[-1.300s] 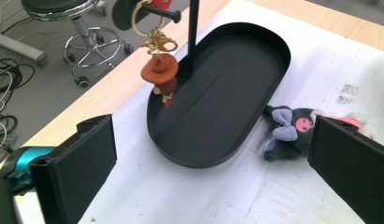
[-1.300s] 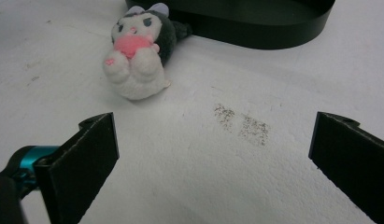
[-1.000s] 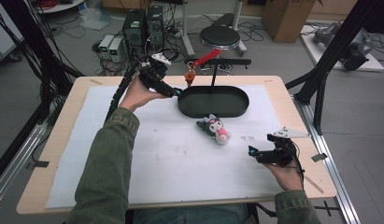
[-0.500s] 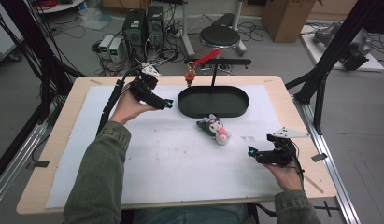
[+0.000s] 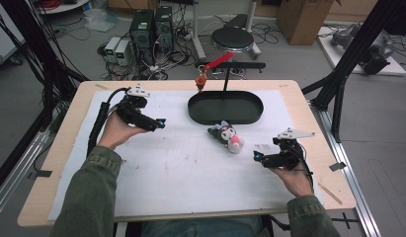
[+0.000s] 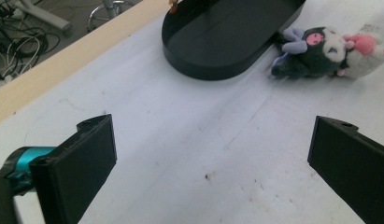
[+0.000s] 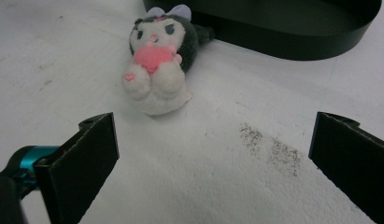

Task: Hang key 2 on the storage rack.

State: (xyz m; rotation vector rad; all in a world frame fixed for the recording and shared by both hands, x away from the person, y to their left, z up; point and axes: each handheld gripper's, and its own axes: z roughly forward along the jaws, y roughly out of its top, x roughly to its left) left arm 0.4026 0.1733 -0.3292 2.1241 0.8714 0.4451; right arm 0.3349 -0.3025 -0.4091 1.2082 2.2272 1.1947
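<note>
A small plush toy (image 5: 227, 136), dark-headed with a white body and a pink patch, lies on the white table sheet just in front of a black oval tray (image 5: 225, 107). In the left gripper view the plush toy (image 6: 330, 50) lies on its side at the upper right, next to the tray (image 6: 227, 42). My left gripper (image 5: 160, 123) is held above the sheet left of the tray, open and empty. My right gripper (image 5: 257, 157) rests near the right edge, open, with the plush toy (image 7: 159, 60) a short way ahead of its jaws.
A thin black post with a red-orange clip (image 5: 206, 69) rises from the tray (image 7: 292, 28). A dark smudge (image 7: 271, 149) marks the sheet. Beyond the far edge stand a stool (image 5: 232, 37), computer boxes (image 5: 151, 24) and cables on the floor.
My left gripper has drawn back from the tray's left end, moving left and toward the near side. The right gripper and the plush toy stayed put.
</note>
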